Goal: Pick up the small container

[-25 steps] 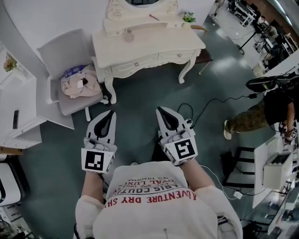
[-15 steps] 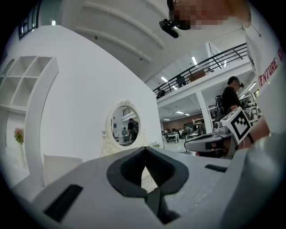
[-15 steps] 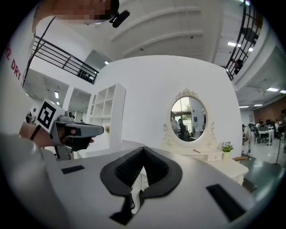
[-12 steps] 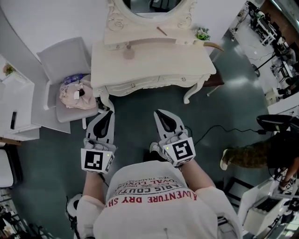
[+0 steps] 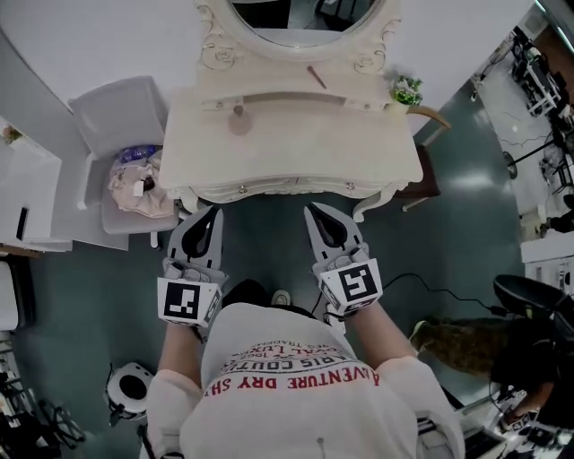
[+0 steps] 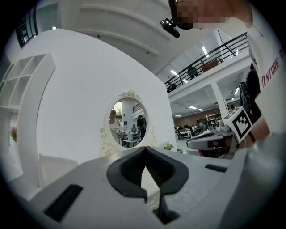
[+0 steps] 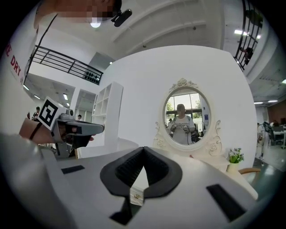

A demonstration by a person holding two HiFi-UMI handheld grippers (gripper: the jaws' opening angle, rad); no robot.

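A small round beige container (image 5: 239, 122) stands on the left part of the cream dressing table (image 5: 359, 143), below the oval mirror (image 5: 296, 20). Both grippers hover over the floor just in front of the table's front edge. My left gripper (image 5: 212, 213) is shut with nothing in it, and it points at the table. My right gripper (image 5: 313, 212) is shut and empty too, beside it. In the left gripper view the shut left gripper (image 6: 144, 157) faces the mirror (image 6: 128, 118). The right gripper (image 7: 143, 153) in the right gripper view faces the mirror (image 7: 187, 117) too. Neither gripper view shows the container.
A thin stick (image 5: 316, 76) and a small potted plant (image 5: 406, 90) lie on the table's right. A grey chair (image 5: 108, 116) with clothes (image 5: 134, 184) stands left of the table, a white shelf (image 5: 27, 206) beyond it. Cables and a person's leg (image 5: 457, 345) are at the right.
The dressing table has come nearer and more central in the head view as the person walked toward it. Both grippers stayed shut and level, now close to the table's front.
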